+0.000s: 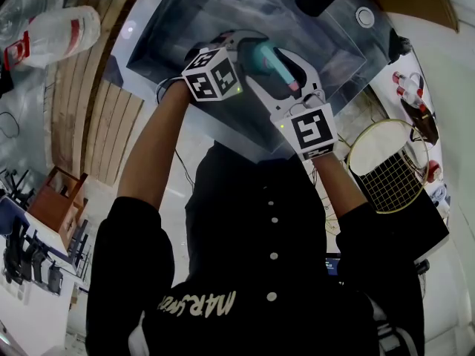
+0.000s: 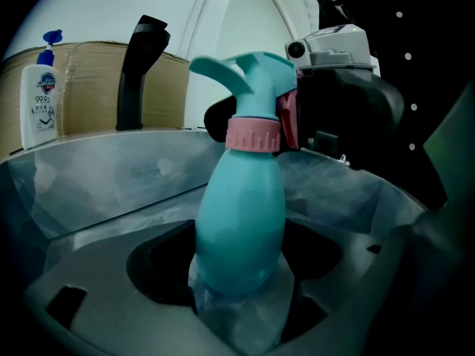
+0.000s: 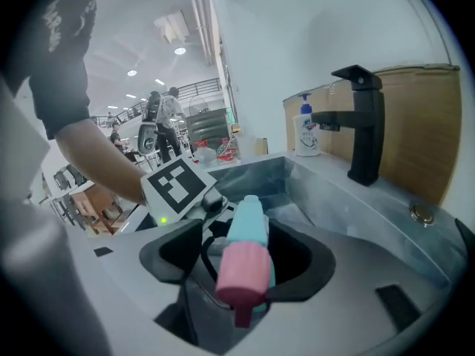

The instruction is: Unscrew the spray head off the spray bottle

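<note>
The person holds the teal spray bottle (image 2: 239,228) in the air over the steel sink (image 3: 349,206), near the black faucet (image 3: 365,124). The left gripper (image 2: 241,291) is clamped on the lower body of the bottle, its padded jaws pressing both sides. The right gripper (image 3: 245,267) stands with its jaws spread wide around the spray head (image 2: 249,76). A pink part of the head lies between them, but they do not squeeze it. The pink collar (image 2: 253,134) looks fully seated on the neck, so the head is not yet off. By all appearances the step in hand is taking a fresh hold for another turn. To do it well, the right jaws would best close on the ribbed pink collar rather than on the trigger or nozzle, which would likely flex or slip. The twist should then run about the bottle's own long axis while the left gripper keeps a firm, steady hold so the smooth body does not spin with it. Keeping the bottle over the basin seems wise, since any liquid inside could drip once the threads let go.
</note>
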`<state>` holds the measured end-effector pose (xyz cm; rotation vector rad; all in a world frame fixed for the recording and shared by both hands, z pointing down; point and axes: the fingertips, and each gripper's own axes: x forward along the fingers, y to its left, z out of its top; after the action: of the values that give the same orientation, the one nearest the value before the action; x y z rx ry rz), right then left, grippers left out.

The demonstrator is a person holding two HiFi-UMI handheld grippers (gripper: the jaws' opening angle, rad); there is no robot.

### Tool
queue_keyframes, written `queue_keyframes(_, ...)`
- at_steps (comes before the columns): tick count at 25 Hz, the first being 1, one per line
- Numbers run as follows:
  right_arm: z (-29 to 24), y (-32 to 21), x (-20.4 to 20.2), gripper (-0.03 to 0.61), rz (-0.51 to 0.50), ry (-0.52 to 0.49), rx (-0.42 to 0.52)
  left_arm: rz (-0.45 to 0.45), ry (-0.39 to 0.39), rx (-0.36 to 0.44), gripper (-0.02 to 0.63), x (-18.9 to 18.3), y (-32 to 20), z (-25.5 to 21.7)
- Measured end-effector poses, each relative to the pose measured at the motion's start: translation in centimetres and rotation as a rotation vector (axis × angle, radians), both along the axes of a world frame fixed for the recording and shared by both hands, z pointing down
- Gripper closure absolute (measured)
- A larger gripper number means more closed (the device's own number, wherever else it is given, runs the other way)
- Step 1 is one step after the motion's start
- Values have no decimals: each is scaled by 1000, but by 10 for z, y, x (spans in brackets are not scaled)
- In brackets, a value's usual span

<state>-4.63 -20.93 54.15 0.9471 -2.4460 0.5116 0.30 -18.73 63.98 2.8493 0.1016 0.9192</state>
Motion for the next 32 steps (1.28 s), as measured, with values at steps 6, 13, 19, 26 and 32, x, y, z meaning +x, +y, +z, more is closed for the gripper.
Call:
queue_keyframes(6, 4, -8, 0, 411, -210, 84, 118, -1, -4, -1, 244, 0, 0, 0)
queue_keyframes(13, 3, 15, -4, 416, -712, 51, 96, 27, 13, 5, 244, 2, 7, 0)
queue_keyframes(19, 3, 17, -5, 416, -747, 87, 130, 24, 3, 4, 244, 2, 8, 0)
queue_keyframes(26, -2, 19, -3, 417, -746, 114, 136, 24, -8, 4, 244, 3, 9, 0)
queue_keyframes(32, -13, 15, -3, 417, -725, 44, 138, 30, -5, 3, 244, 3, 10, 0)
